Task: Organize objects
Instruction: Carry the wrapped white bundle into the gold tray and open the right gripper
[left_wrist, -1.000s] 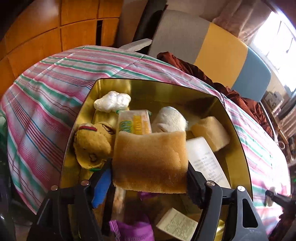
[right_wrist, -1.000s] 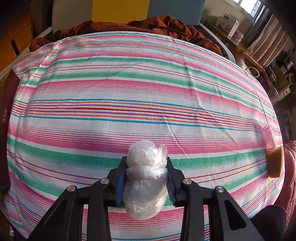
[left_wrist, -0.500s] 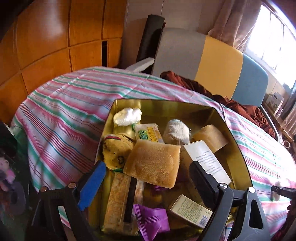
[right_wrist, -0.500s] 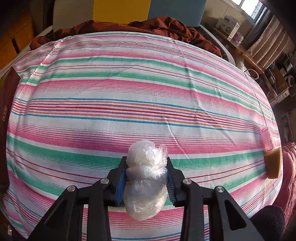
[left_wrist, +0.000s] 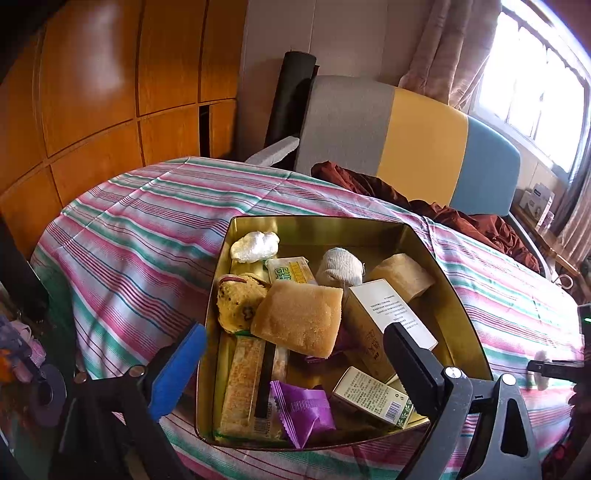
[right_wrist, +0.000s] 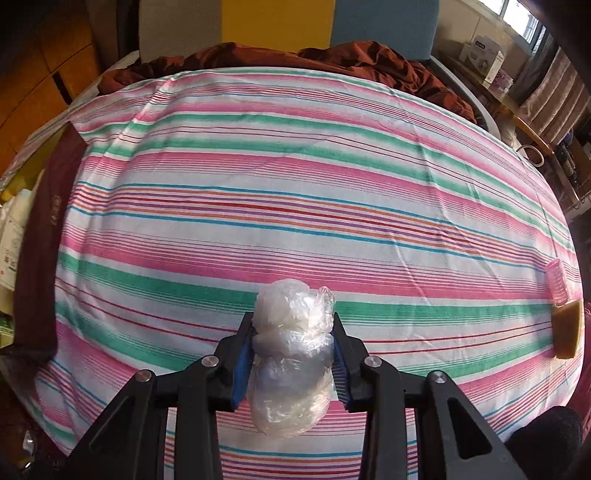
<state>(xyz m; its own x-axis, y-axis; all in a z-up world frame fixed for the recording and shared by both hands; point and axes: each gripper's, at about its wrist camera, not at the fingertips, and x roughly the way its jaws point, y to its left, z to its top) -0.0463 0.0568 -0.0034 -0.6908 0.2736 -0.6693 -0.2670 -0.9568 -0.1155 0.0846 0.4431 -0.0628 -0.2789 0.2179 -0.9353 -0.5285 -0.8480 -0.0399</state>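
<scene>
Plastic wad (right_wrist: 291, 354) pinched in right tool (right_wrist: 291, 356), gold tin (left_wrist: 458, 295) crowded

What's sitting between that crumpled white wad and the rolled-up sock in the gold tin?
A yellow-and-green snack packet lies between the white wad and the sock, seen in the left wrist view.

A home bedroom: striped bedsheet (left_wrist: 155, 236), padded headboard (left_wrist: 413, 147) (grey, yellow, blue), wooden wardrobe (left_wrist: 110, 85), curtained window (left_wrist: 532, 81).
</scene>
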